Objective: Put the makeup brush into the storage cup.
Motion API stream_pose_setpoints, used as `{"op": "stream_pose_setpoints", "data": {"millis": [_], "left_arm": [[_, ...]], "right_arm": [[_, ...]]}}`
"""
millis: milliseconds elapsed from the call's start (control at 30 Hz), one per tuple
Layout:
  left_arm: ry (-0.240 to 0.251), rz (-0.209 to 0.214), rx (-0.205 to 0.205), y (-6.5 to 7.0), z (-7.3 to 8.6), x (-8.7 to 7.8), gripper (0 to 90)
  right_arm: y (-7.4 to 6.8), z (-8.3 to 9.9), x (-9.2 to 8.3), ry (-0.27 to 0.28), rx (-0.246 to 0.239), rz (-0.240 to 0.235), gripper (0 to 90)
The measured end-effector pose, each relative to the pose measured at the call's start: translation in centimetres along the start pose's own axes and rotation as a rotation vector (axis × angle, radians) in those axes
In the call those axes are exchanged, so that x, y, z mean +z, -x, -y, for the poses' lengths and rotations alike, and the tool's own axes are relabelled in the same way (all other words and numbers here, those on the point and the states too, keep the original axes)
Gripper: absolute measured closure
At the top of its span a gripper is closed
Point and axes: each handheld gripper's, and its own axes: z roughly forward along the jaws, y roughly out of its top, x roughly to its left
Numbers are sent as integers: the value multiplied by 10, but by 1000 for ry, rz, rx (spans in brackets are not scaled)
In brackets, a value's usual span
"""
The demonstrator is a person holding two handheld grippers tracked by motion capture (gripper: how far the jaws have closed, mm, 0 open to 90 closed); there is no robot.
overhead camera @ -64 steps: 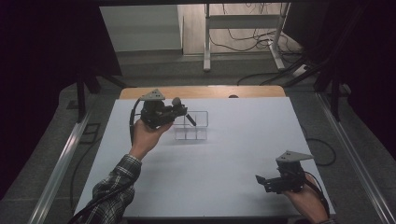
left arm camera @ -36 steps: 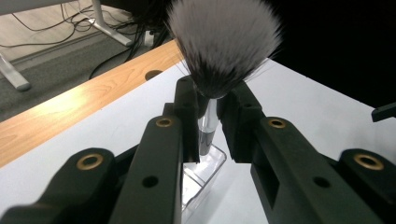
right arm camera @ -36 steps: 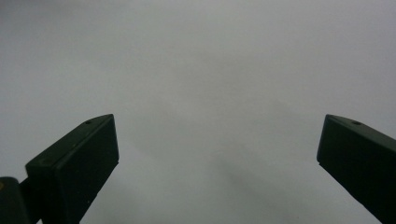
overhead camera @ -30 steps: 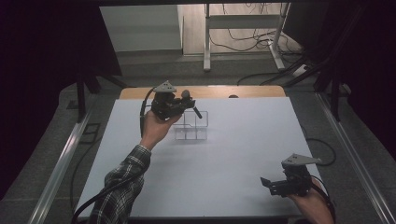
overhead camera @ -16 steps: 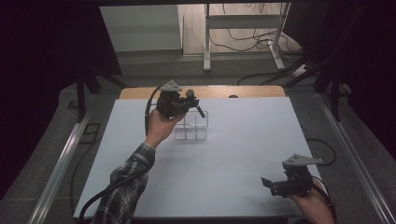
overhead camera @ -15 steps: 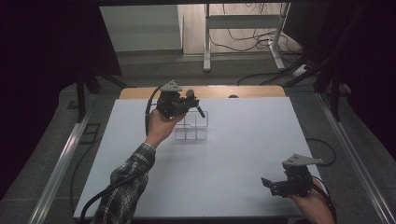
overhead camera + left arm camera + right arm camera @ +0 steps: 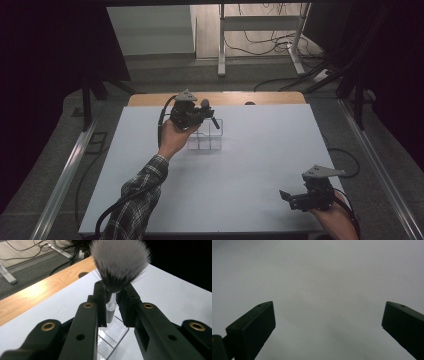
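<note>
Bristles of a makeup brush [image 7: 119,263] run off the top edge of the left gripper view, so the tip of the tuft is cut away, and the lower handle is lost behind the jaws. From above the brush [image 7: 209,113] is small and dark against the left gripper [image 7: 192,114], hard to read beyond a rounded head and a thin black stem slanting down to the right. The left gripper [image 7: 111,298] has its jaws clamped on the clear neck of the brush just under the tuft, with the tuft standing beyond the jaw tips. Below it sits a clear divided organizer [image 7: 206,138] on the white bench [image 7: 260,150]; its walls are nearly invisible and I cannot tell which compartment the brush hangs over. In the left gripper view a corner of the organizer [image 7: 112,336] peeks between the jaws. The right gripper [image 7: 295,198] rests near the bench's front right corner, well apart from the brush, its jaws spread wide with bare white surface between them, the hand [image 7: 336,222] behind it cut off by the frame.
</note>
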Motion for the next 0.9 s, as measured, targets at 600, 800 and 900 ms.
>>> {"op": "stream_pose_setpoints", "data": {"millis": [600, 800, 900], "left_arm": [[-19, 5, -17, -1, 15, 13, 769], [-25, 4, -24, -1, 20, 17, 769], [-27, 4, -27, -1, 22, 19, 770]], "right_arm": [[0, 0, 0, -2, -2, 0, 0], [0, 0, 0, -5, -3, -1, 0], [0, 0, 0, -5, -4, -1, 0]]}}
